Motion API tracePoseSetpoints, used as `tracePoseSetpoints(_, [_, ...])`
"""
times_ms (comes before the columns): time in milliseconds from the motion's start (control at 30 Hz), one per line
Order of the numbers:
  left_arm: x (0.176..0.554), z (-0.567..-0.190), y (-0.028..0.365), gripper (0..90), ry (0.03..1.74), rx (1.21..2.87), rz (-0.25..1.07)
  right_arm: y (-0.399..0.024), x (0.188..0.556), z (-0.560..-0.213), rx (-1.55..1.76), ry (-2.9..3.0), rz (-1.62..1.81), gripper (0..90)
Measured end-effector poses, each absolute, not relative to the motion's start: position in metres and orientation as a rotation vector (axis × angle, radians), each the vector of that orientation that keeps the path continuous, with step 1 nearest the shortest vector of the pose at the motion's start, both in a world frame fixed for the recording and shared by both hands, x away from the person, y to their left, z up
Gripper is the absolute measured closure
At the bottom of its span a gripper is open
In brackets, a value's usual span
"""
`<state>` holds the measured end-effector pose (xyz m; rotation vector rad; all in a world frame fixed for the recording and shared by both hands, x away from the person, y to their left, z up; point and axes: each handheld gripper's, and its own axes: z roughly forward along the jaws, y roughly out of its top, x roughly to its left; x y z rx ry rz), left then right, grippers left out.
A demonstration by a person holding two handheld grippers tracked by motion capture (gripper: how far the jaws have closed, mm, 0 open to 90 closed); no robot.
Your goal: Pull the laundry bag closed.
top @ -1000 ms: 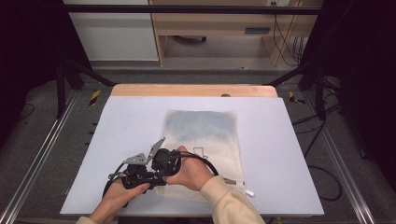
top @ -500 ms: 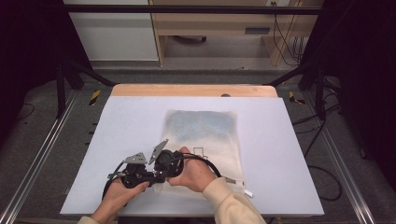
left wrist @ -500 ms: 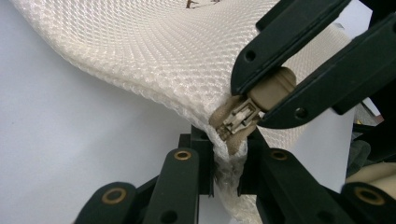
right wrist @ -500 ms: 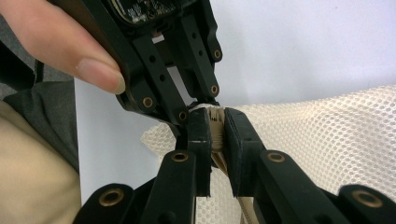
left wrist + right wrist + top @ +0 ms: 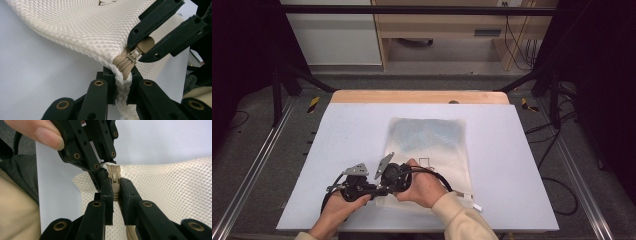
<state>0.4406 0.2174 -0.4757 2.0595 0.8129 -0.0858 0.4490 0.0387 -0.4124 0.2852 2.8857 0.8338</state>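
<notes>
A cream mesh zip bag (image 5: pixel 432 145) lies flat on the white table (image 5: pixel 522 165). Both grippers meet at its near-left corner. My left gripper (image 5: pixel 373 190) (image 5: pixel 121 75) is shut on the mesh corner at the end of the tan zipper (image 5: pixel 123 66). My right gripper (image 5: pixel 384 186) (image 5: pixel 115 191) is shut on the zipper's pull tab (image 5: pixel 147 43), right behind the slider (image 5: pixel 114 178). In the right gripper view the left gripper (image 5: pixel 106 166) comes in from the top, with a fingertip of the person's hand (image 5: pixel 45 136) resting on it. The corner is lifted slightly off the table.
A wooden strip (image 5: pixel 412 96) runs along the table's far edge. Metal rails (image 5: pixel 259 165) flank the table, and cables (image 5: pixel 562 190) lie on the floor at the right. A small white tag (image 5: pixel 477 206) sticks out at the bag's near-right corner.
</notes>
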Motion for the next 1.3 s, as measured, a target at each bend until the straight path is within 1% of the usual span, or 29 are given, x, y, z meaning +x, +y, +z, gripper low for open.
tracePoseSetpoints(333, [0.44, -0.475, 0.216, 82.2, 0.795, 2.071, -0.071, 0.027, 0.448, -0.419, 0.312, 2.882, 0.861, 82.2])
tracePoseSetpoints(800, [0.436, -0.474, 0.213, 82.1, 0.785, 2.089, 0.002, 0.014, 0.449, -0.429, 0.318, 2.83, 1.016, 82.1])
tracePoseSetpoints(1300, [0.436, -0.471, 0.212, 82.1, 0.765, 2.088, 0.028, 0.009, 0.45, -0.428, 0.333, 2.815, 1.069, 82.0])
